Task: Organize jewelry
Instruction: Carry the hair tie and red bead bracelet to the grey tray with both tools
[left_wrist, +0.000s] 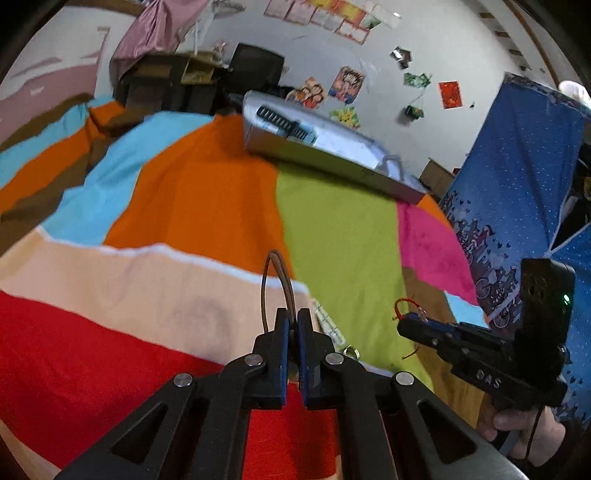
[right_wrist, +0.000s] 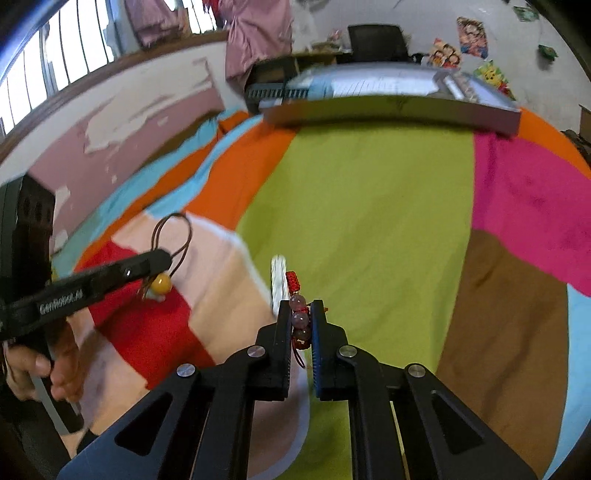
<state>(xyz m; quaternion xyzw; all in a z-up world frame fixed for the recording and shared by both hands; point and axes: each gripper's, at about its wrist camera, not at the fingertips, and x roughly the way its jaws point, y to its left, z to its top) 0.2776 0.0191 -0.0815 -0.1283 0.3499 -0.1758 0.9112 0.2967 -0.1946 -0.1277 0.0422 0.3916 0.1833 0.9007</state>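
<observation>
While white walls (left_wrist: 424, 44) dotted with cartoon posters (left_wrist: 347, 83) close the room, with a barred window (right_wrist: 55, 62) at one side, a bed takes up most of both views under a patchwork bedspread (left_wrist: 332, 221) of orange, lime, pink, red, peach, blue and brown blocks. Along its far edge lies a flat silver case (left_wrist: 332, 147); a blue printed cloth (left_wrist: 517, 177) stands beyond the pink corner. Held above the spread, the left gripper (left_wrist: 291, 332) is clamped on a brown cord bracelet (left_wrist: 275, 280), its yellow bead (right_wrist: 162, 283) hanging beneath over the red block. Well apart, the right gripper (right_wrist: 300, 317) pinches a red-corded bracelet of purple beads (right_wrist: 299, 319) over the lime block's near edge. A hand (right_wrist: 44, 373) grips each tool's handle.
</observation>
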